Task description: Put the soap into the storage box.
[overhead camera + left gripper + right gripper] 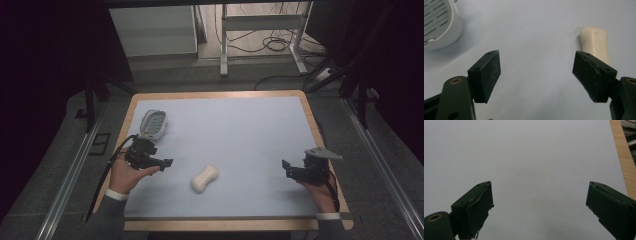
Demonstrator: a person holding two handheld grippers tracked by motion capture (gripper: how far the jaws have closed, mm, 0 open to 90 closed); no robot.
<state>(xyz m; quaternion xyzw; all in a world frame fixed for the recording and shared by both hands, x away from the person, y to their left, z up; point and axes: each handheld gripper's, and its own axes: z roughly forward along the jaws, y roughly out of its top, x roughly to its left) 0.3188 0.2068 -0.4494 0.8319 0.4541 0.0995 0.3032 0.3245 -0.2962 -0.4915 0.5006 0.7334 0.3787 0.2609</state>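
**Soap bar lies free near the front edge, both grippers released**

The cream soap bar (pixel 205 178) lies on the pale mat of the counter (pixel 240 130), a little left of centre and near the front edge, touched by nothing. The slotted white soap dish (pixel 152 124) sits close to the left edge, behind the left gripper (pixel 161 163). That gripper hovers just left of the bar with its jaws spread wide and nothing between them; in the left gripper view the bar (pixel 597 44) lies ahead of the right-hand jaw, not in the gap, and the dish (pixel 439 23) shows at the upper left. The right gripper (pixel 289 170) hangs near the right edge, also spread and empty, well apart from the bar.

Risks, as I judge them: closing from this line would likely catch only the end of the bar and skid it across the smooth mat, perhaps toward the front edge, which is near. The bar is waisted and looks slick, so a grip off its middle could let it twist out. A wide swing toward the dish could knock the dish, which has little counter left beside it.

Room is generous: the centre and the far half of the counter are open, and the right side is bare up to its wooden border (pixel 622 152).
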